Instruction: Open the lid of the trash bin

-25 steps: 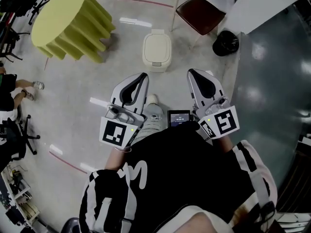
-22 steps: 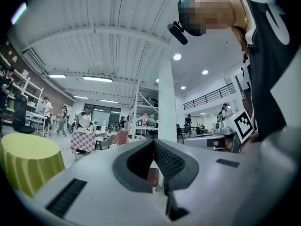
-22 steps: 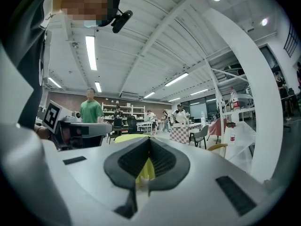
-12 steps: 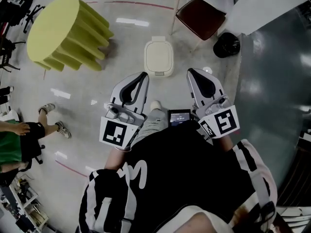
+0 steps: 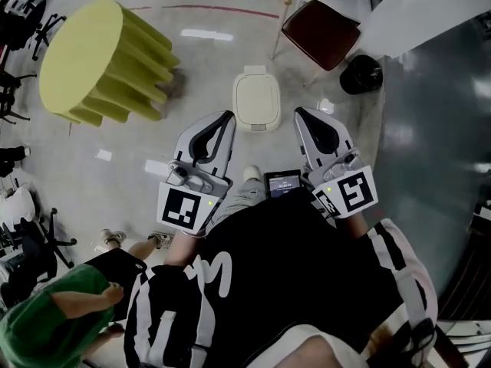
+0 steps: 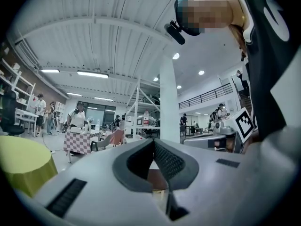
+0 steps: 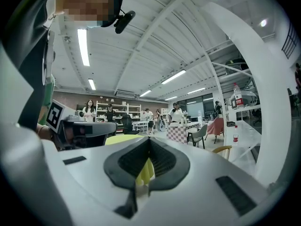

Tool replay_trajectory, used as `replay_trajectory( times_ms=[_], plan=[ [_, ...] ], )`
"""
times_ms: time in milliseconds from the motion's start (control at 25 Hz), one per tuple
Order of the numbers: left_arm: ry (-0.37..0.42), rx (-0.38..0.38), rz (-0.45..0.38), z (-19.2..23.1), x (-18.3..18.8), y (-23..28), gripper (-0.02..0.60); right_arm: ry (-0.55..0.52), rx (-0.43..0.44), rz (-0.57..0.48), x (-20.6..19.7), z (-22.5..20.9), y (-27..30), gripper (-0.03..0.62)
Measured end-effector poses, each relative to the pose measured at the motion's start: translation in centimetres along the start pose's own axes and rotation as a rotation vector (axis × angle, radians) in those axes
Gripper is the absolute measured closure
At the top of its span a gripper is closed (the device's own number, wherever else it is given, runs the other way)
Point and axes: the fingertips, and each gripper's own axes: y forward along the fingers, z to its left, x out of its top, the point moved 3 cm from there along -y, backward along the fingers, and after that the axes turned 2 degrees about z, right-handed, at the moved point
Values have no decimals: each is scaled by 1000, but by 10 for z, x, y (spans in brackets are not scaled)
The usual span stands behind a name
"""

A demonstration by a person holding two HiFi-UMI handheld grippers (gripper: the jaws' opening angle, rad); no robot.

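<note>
No brand or label can be read; the only print is the black-and-white square marker on each gripper's cube, and the digits on the small screen (image 5: pixel 282 184) between the grippers are too small to read. The cream trash bin (image 5: pixel 257 102) stands on the floor just ahead of the fingertips, between the left gripper (image 5: pixel 227 118) and the right gripper (image 5: pixel 299 113), touching neither, its lid down. Both grippers' fingers meet at their tips, holding nothing.
</note>
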Motion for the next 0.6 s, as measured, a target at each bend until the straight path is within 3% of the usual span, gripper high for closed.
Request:
replay_trajectory(
  times_ms=[600],
  plan=[
    [-11, 35, 0, 17, -5, 18, 575, -9, 48, 8, -1, -17, 20, 588]
  ],
)
